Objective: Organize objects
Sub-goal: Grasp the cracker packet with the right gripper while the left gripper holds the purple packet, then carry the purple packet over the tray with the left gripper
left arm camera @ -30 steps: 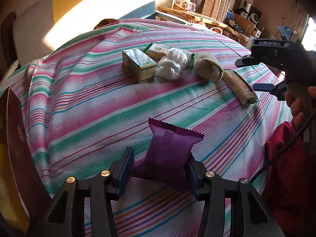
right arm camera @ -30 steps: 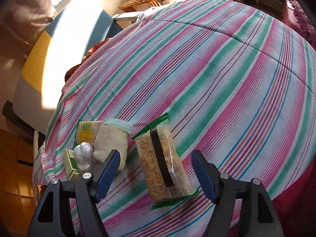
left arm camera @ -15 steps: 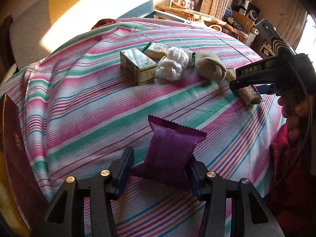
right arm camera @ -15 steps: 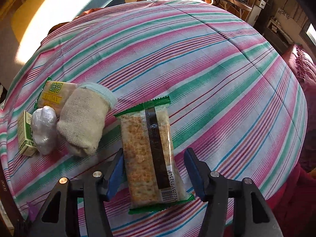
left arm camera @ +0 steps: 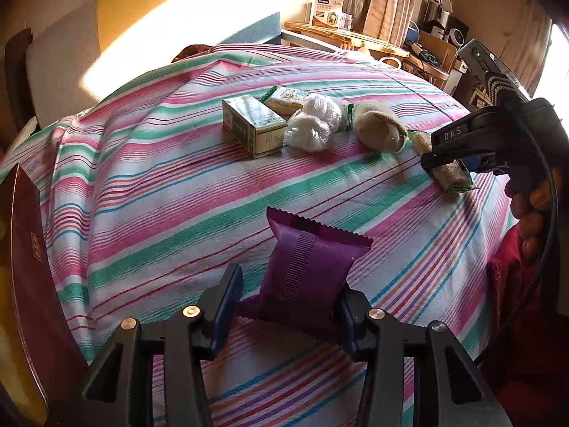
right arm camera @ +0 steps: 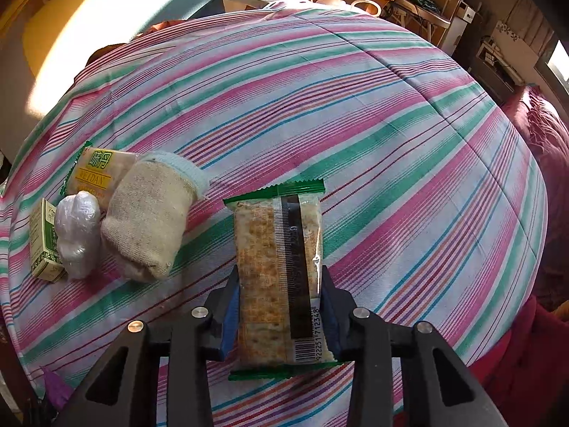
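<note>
My left gripper point(left arm camera: 290, 302) is shut on a purple snack packet point(left arm camera: 307, 270) just above the striped tablecloth point(left arm camera: 160, 192). My right gripper point(right arm camera: 279, 306) is shut on a long cracker packet with green ends point(right arm camera: 279, 270) that lies on the cloth; it also shows in the left wrist view point(left arm camera: 450, 174) under the right gripper point(left arm camera: 458, 160). A row of things lies to the left of it: a beige sock roll point(right arm camera: 149, 220), a white plastic bundle point(right arm camera: 76, 227), a green box point(right arm camera: 42, 245) and a yellow cracker packet point(right arm camera: 96, 174).
A dark red book or board point(left arm camera: 32, 277) stands at the table's left edge. A wooden rack with boxes point(left arm camera: 341, 32) and clutter stands beyond the far side. A red cloth point(right arm camera: 544, 149) lies to the right of the table.
My right gripper has come down over the long cracker packet and its fingers have closed on the packet's sides. My left gripper still holds the purple packet in the same place.
</note>
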The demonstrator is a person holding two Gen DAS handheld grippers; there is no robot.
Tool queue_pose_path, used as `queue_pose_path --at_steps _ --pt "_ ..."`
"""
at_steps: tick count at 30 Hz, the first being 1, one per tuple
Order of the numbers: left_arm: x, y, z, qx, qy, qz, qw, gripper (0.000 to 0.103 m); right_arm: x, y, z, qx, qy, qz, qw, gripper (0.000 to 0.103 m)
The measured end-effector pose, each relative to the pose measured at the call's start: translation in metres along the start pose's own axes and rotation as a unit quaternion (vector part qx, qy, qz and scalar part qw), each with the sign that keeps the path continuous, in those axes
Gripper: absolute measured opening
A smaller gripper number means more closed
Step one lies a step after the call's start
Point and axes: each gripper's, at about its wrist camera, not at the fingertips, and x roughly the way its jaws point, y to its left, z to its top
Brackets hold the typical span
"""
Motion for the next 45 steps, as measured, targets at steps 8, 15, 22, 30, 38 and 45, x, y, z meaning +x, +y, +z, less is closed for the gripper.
queue_pose_path --at_steps 8,15,22,30,38,45 --pt "-0.014 0.003 -0.007 -0.011 -0.004 0.002 0.9999 0.048 0.001 -0.009 0.003 0.007 -0.005 -0.006 1.000 0.038" --pt "-0.066 0.013 -0.012 -0.035 -0.045 -0.008 0.9984 0.048 -0.007 -0.015 0.006 0.022 -0.027 0.012 0.999 0.038" --pt "-0.123 0.058 -0.014 -0.090 -0.090 0.039 0.9912 0.048 -0.030 -0.009 0.003 0.030 -0.073 0.017 0.997 0.038" --pt "-0.175 0.139 -0.044 -0.182 -0.112 0.130 0.9683 0.048 -0.054 0.006 0.006 0.005 -0.131 0.037 0.991 0.038" --pt "-0.211 0.192 -0.083 -0.240 -0.116 0.228 0.9365 0.048 -0.065 0.024 0.003 -0.036 -0.158 0.063 0.985 0.038" --pt "-0.220 0.215 -0.102 -0.263 -0.109 0.255 0.9239 0.048 -0.068 0.034 -0.001 -0.055 -0.164 0.068 0.983 0.038"
